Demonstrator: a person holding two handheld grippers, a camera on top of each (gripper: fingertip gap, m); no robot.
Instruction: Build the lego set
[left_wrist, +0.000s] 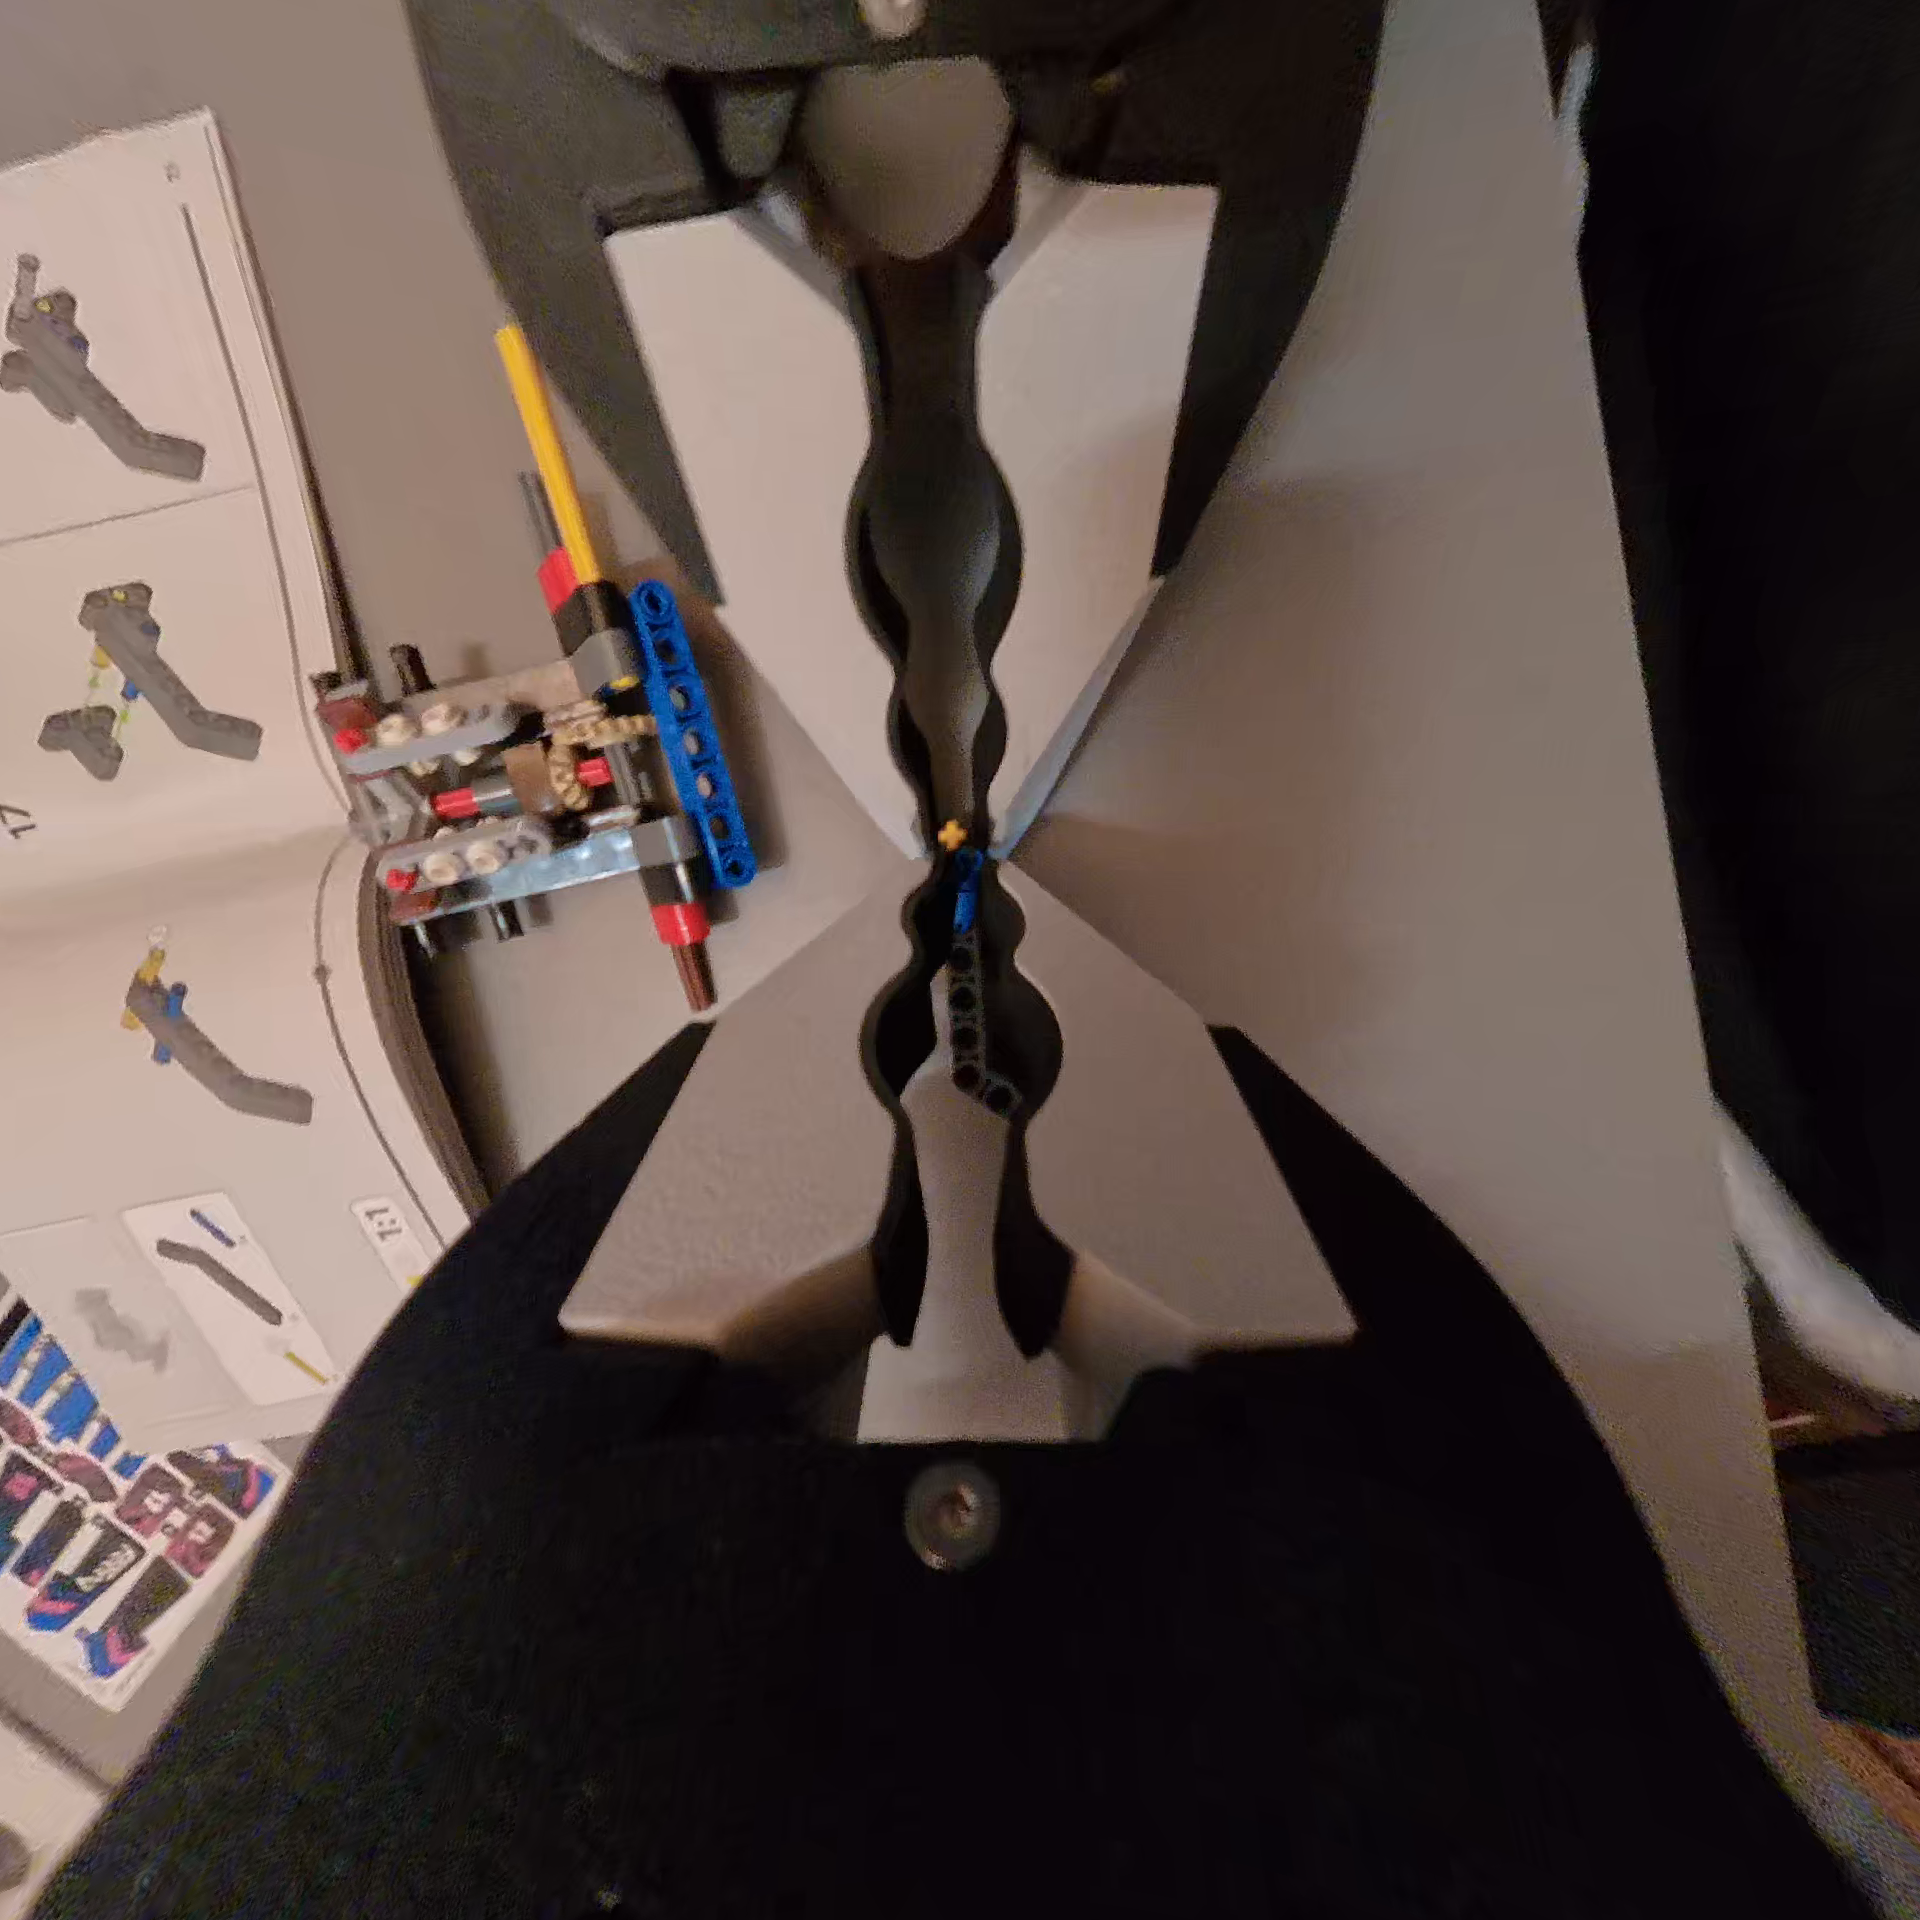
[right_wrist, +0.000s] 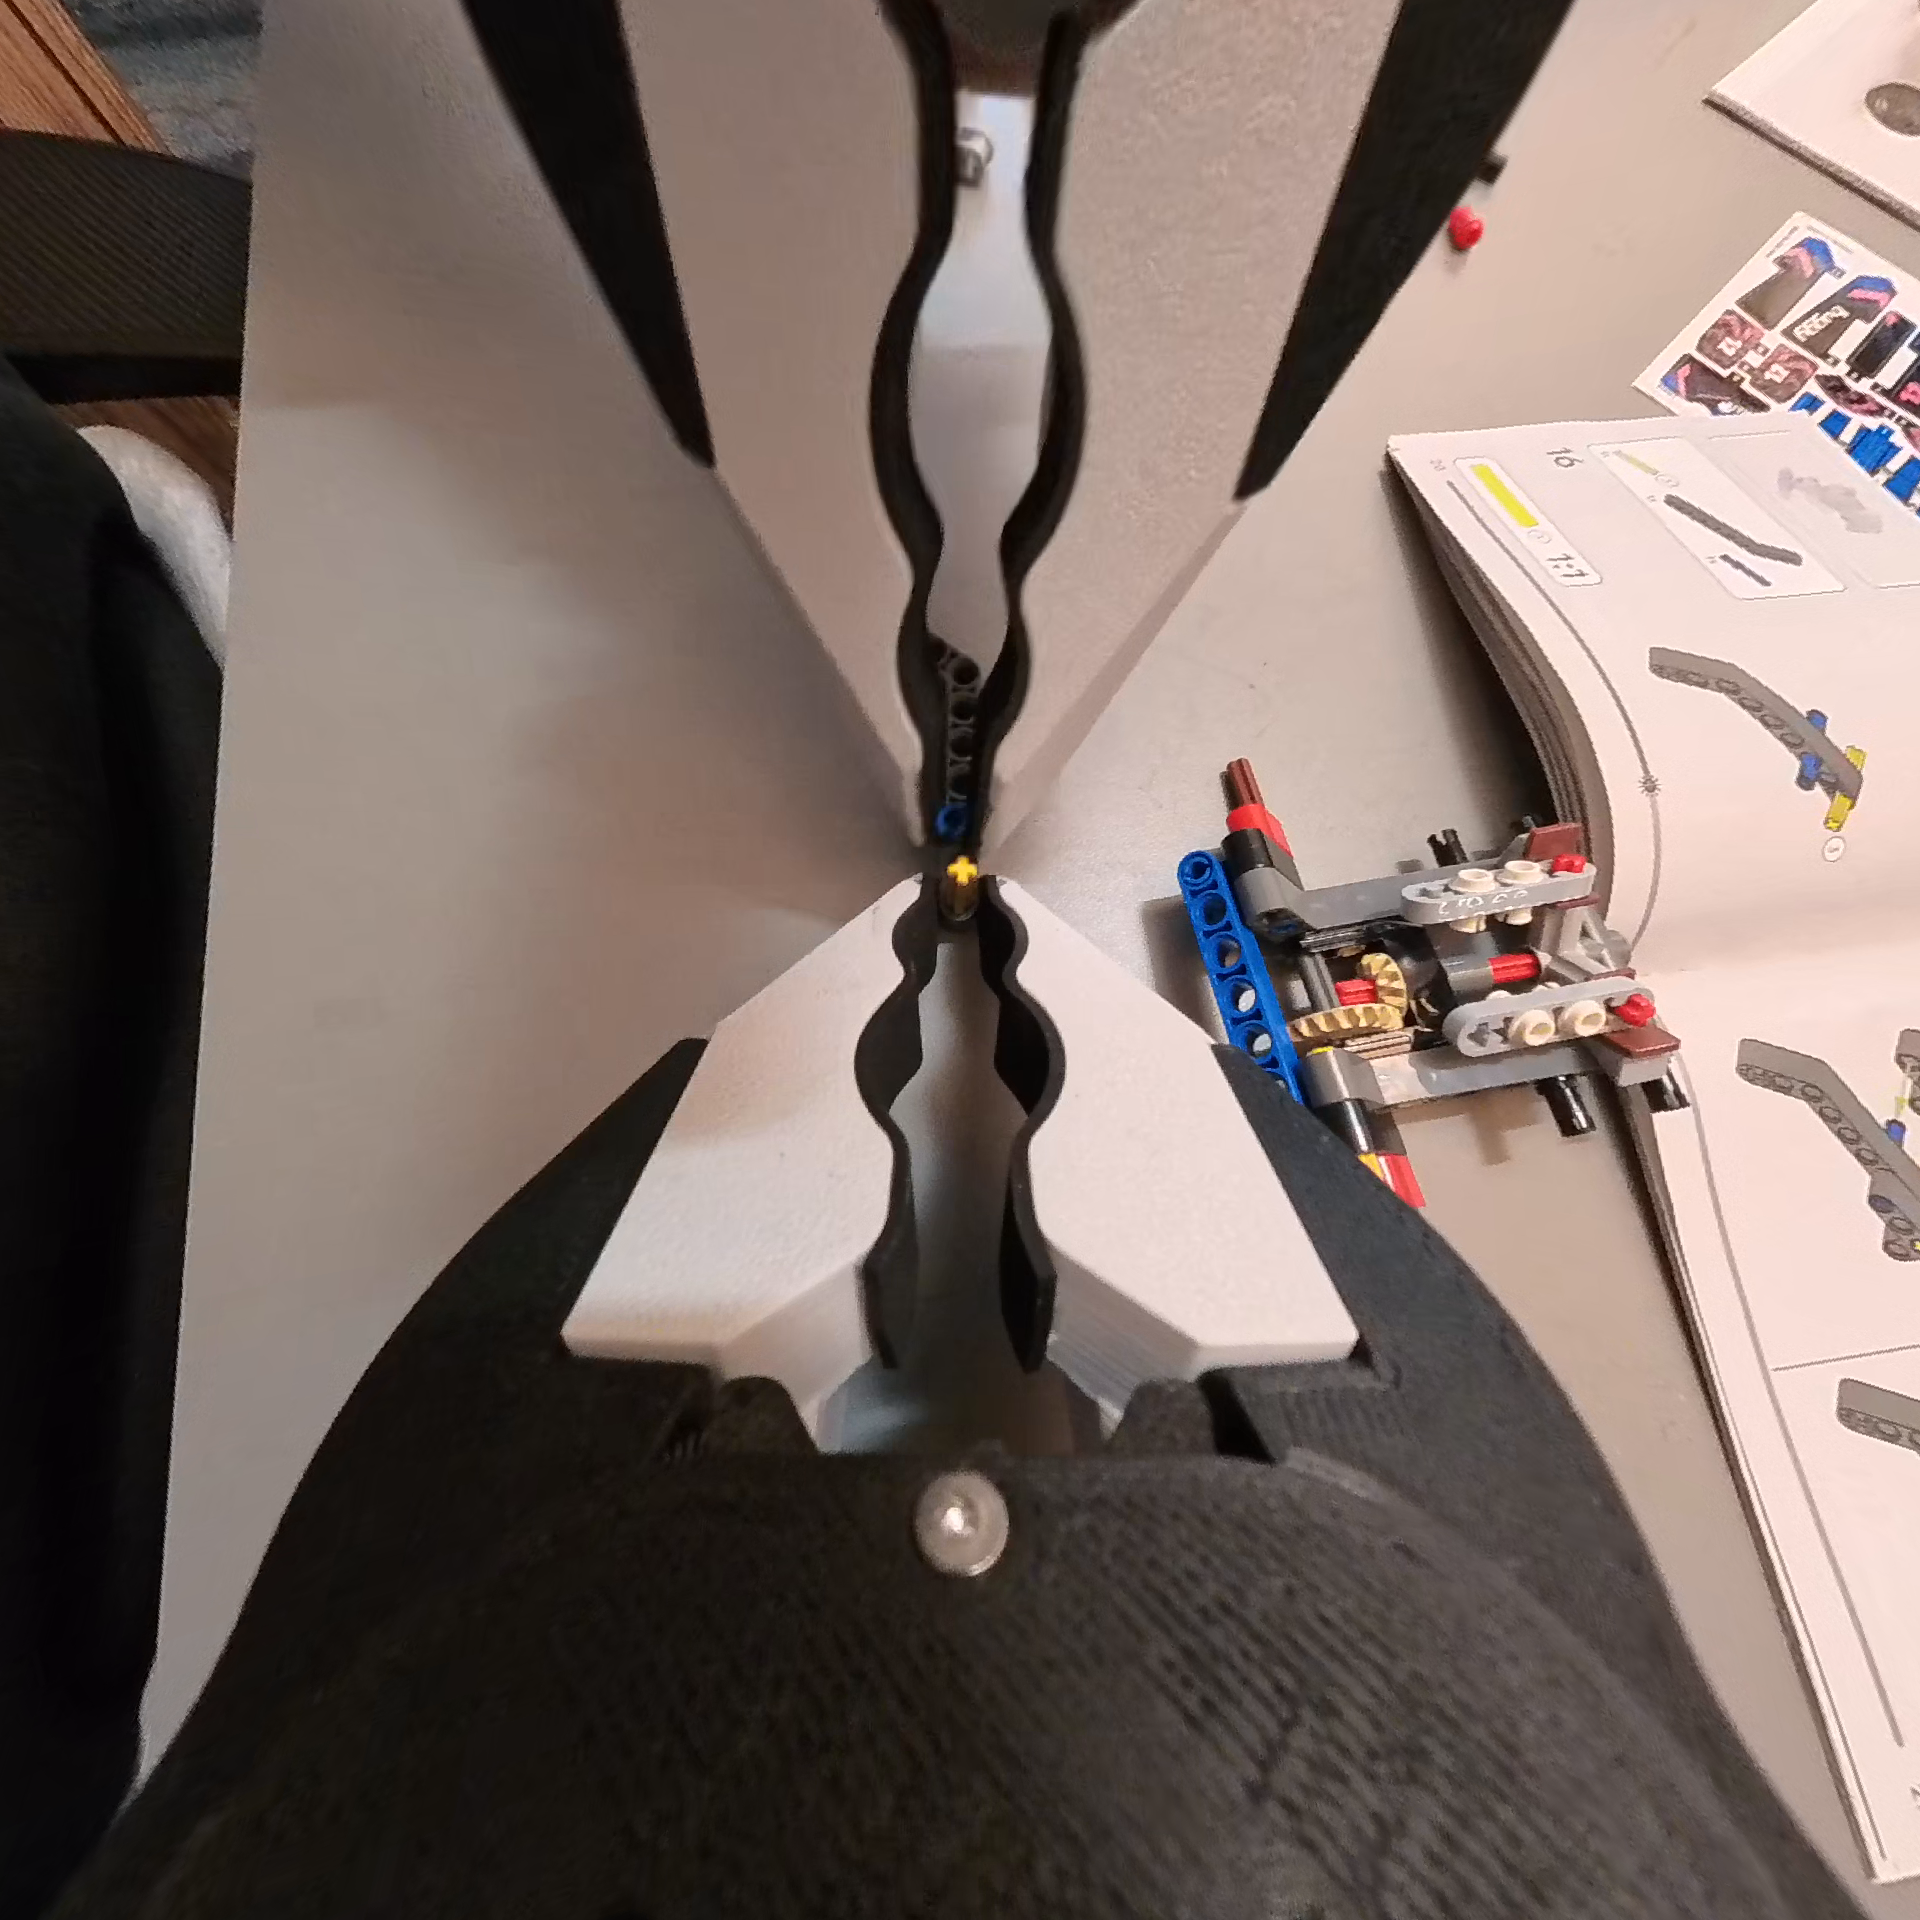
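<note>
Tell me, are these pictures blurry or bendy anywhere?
Left wrist view: the white instruction booklet smears softly, and straight edges bow from the wide lens. Right wrist view: sharper, the half-built grey and blue lego model looks crisp, though the booklet's edges curve there too. No strong glare in either.

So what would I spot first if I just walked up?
Two tongs meeting tip to tip in the middle: the left tongs pinch a dark bent beam, the right tongs pinch a yellow axle. Beside them on the table sits the colourful half-built model.
</note>
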